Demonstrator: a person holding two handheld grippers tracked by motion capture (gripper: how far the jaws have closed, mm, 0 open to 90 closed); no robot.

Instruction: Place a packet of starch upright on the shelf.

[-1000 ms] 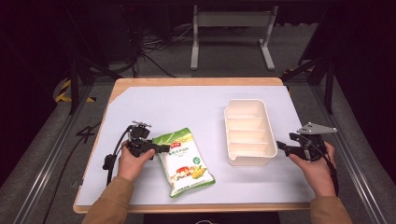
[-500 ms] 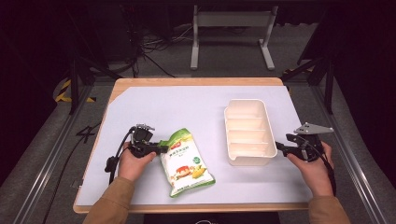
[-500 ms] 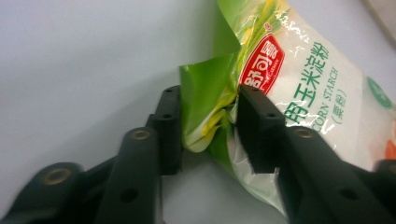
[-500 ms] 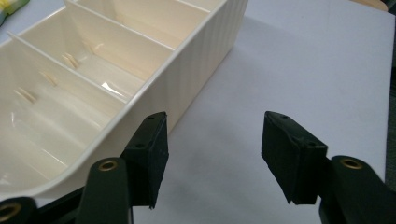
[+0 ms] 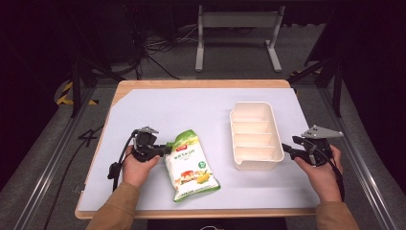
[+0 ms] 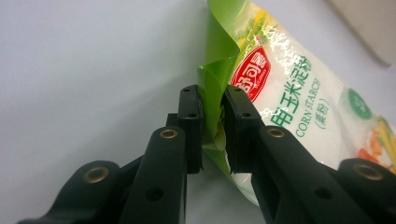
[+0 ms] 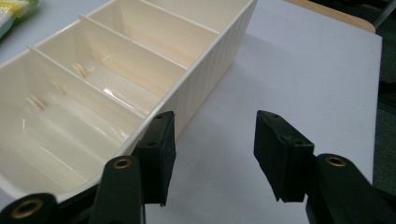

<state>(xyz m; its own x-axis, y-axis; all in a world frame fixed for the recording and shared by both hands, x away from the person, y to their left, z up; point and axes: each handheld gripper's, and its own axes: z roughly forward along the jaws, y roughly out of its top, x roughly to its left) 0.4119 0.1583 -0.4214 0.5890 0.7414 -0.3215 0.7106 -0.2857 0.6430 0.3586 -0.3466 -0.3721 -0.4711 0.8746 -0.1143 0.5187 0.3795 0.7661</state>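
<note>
Your glossy green-and-white plastic corn starch bag (image 5: pixel 189 164) lies flat on the white worktop (image 5: pixel 191 110), left of the cream 4-compartment plastic tray (image 5: pixel 254 136). Your left gripper (image 6: pixel 212 121) has just clenched onto its green edge; your right gripper (image 7: pixel 212 154), jaws just closing, grasps nothing beside the tray's wall.

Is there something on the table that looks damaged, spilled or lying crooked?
Nothing looks spilled or damaged. The corn starch bag lies flat but askew to the table edge; its green edge is curled up where the left hand-held gripper pinches it. The cream divided tray stands straight and empty, with the right hand-held gripper open beside its wall.
</note>
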